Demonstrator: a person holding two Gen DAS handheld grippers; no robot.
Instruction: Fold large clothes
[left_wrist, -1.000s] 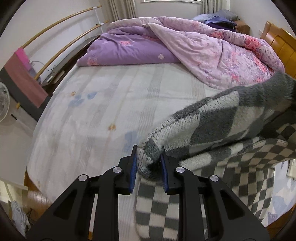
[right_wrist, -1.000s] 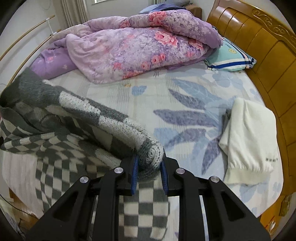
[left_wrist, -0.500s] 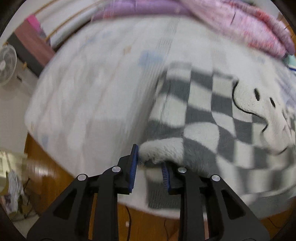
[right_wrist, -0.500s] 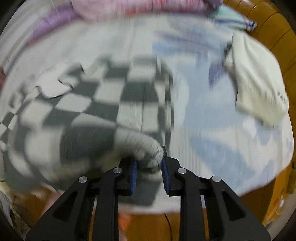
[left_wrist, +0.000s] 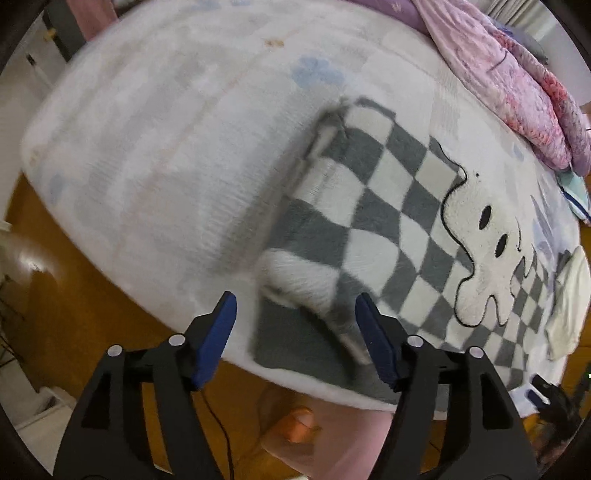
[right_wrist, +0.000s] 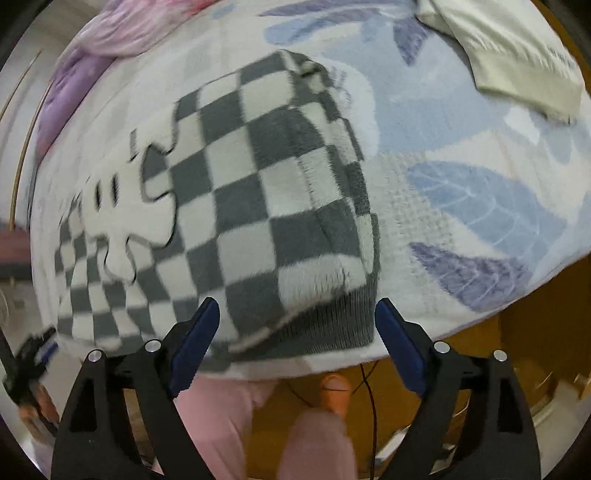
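Bare pale floral bedsheet (left_wrist: 155, 155) open left of the grey-and-white checked fleece garment (left_wrist: 388, 206), rumpled pink-purple quilt (left_wrist: 517, 85) blocking far side, cream folded cloth (right_wrist: 517, 51) on the right.

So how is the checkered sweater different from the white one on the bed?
The checkered sweater has grey and white squares with a cartoon face; the white sweater is plain cream. The checkered sweater lies spread out at the near edge of the bed; the white sweater is folded smaller and lies farther in. The checkered sweater takes up much more room. Both lie on the leaf-print sheet.
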